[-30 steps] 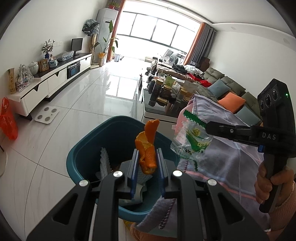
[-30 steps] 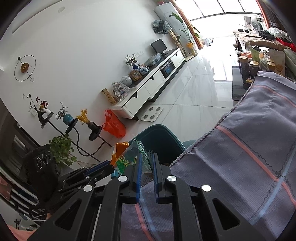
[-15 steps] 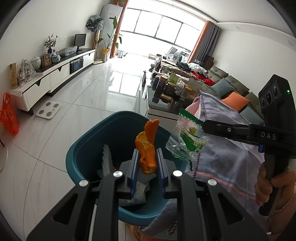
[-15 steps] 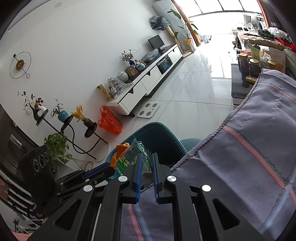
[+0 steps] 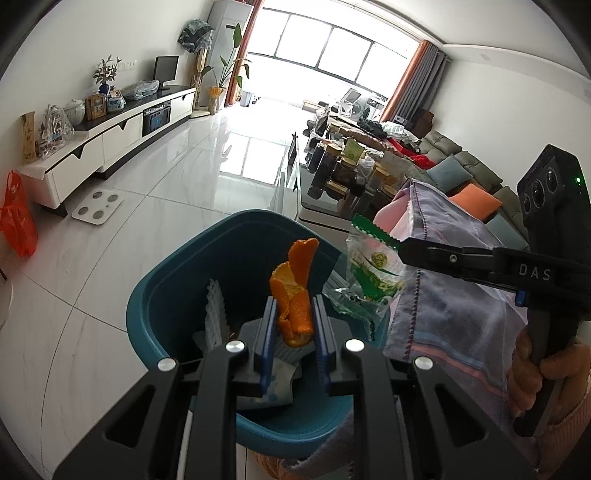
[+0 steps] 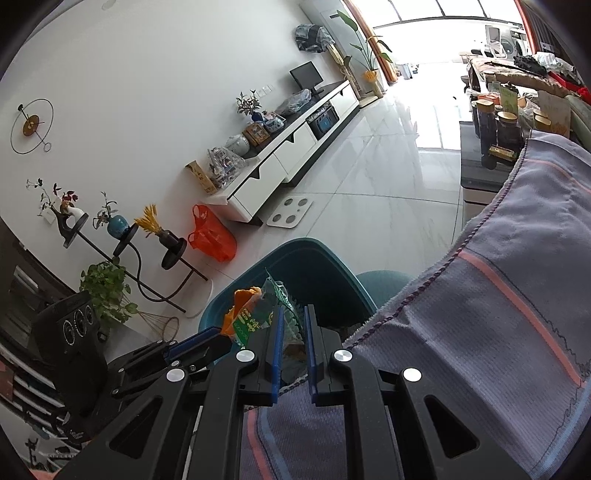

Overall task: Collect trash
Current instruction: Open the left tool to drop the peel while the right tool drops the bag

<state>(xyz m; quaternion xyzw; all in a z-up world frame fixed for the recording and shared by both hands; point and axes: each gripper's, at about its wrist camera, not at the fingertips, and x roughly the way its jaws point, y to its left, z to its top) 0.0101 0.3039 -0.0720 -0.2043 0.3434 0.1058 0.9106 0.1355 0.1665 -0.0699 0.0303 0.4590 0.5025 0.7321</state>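
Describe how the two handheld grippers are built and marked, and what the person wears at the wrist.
Both the left gripper and the right gripper are matte black, angular frames with silver bolt heads and blue pads. The right one's side reads "DAS", and its pistol-style body carries round lenses and a green light. A pink knitted cuff covers the wrist.

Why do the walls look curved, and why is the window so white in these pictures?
Left wrist view: the fisheye lens bends the room's lines, and daylight overexposes the window and glares off the floor tiles. Right wrist view: same bending; the balcony window is blown out, corners dark.
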